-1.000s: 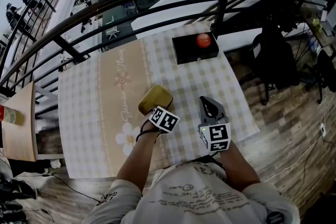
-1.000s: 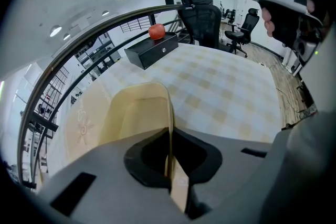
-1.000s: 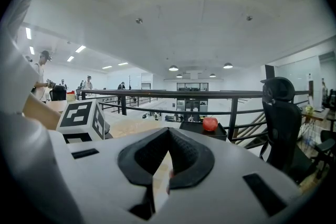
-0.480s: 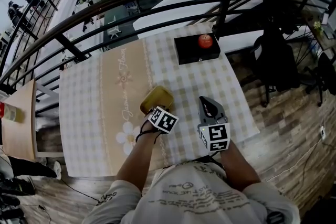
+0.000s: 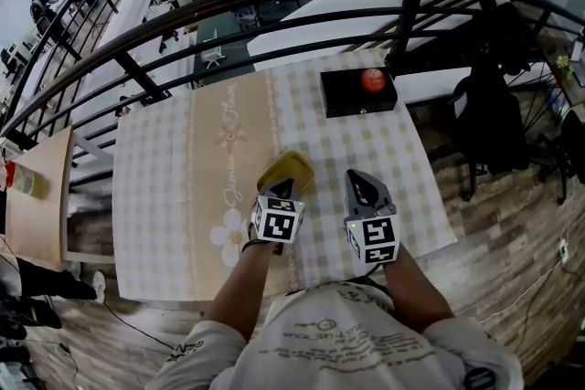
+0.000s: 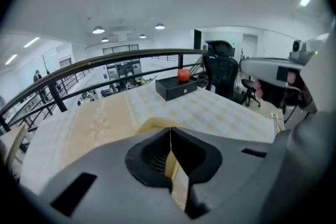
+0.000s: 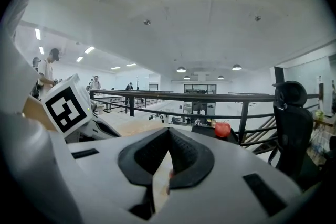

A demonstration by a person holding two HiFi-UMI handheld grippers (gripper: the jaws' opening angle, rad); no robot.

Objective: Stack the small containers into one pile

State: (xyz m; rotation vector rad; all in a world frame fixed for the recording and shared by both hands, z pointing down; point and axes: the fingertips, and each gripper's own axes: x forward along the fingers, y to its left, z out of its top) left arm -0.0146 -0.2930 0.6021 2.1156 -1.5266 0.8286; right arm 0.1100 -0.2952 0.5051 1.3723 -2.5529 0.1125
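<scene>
While you look down in the head view, the yellow container point(image 5: 292, 167) is over the table point(image 5: 155, 169), on your side of the black box point(image 5: 347, 102) and a little to its left, well apart from it. The left gripper point(image 5: 281, 189) meets the container's edge that is farthest from the box. The right gripper point(image 5: 366, 188) stands just beside, also on your side of the box, and touches nothing. No second container shows on the cloth, so I cannot tell if the yellow one is single or is already a nested pile, nor if it rests on the cloth or is raised.

In the left gripper view, the jaws are clenched on the thin yellow wall, and the rim point(image 6: 152, 124) shows just above them. The box point(image 6: 176, 89) with the red apple point(image 6: 182, 75) lies far ahead. I think such a thin wall can slip or bend, so keep the clamp firm, carry the container level, and do not roll your wrist fast.

In the right gripper view, the jaws are pressed together with nothing between them; only cloth shows through the slit. The apple point(image 7: 223, 129) is ahead, slightly right. I advise you to hold this gripper aside, short of the box, until something needs steadying.
</scene>
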